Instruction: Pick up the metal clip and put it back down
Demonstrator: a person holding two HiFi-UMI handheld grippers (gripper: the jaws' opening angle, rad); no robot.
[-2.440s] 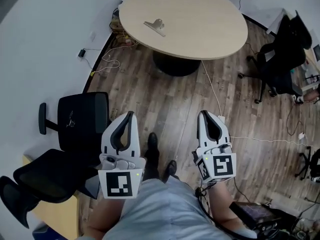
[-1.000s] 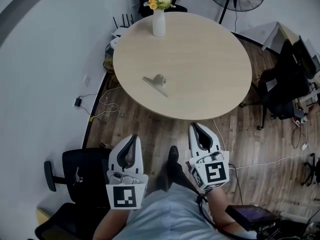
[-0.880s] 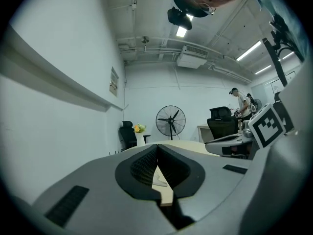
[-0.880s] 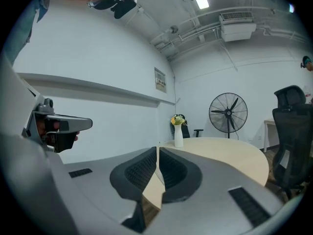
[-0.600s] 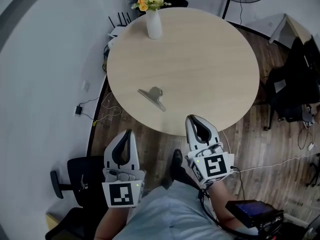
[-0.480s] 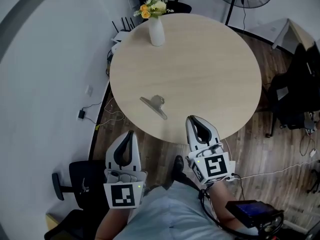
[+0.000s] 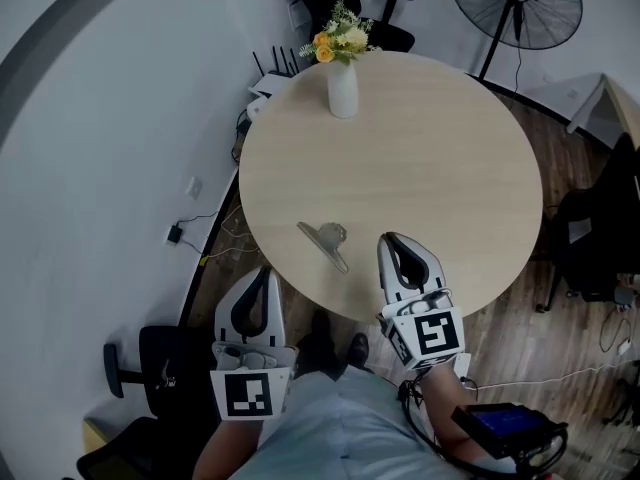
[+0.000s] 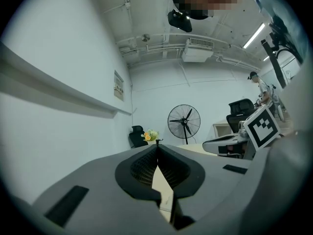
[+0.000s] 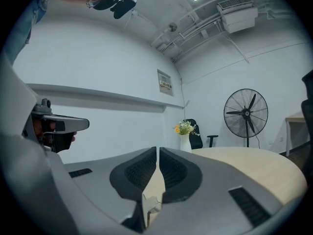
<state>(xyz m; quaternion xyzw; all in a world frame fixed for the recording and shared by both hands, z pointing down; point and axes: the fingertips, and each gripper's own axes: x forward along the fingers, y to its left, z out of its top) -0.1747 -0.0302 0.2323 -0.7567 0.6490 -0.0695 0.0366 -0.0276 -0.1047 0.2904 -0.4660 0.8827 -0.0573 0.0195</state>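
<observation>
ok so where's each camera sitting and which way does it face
Head view: on the person's head, steeply down at the table and metal clip; left gripper and right gripper show.
Left gripper view: on that gripper, along its shut jaws toward the fan; right gripper at right.
Right gripper view: on that gripper, along shut jaws toward the vase; left gripper at left.
Shared: vase and fan in all three.

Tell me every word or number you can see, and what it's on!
No text here can be read.
Wall sign: print too small to read.
Left tool, marker: black-and-white squares only, no letters.
Right tool, marker: squares only, no letters.
</observation>
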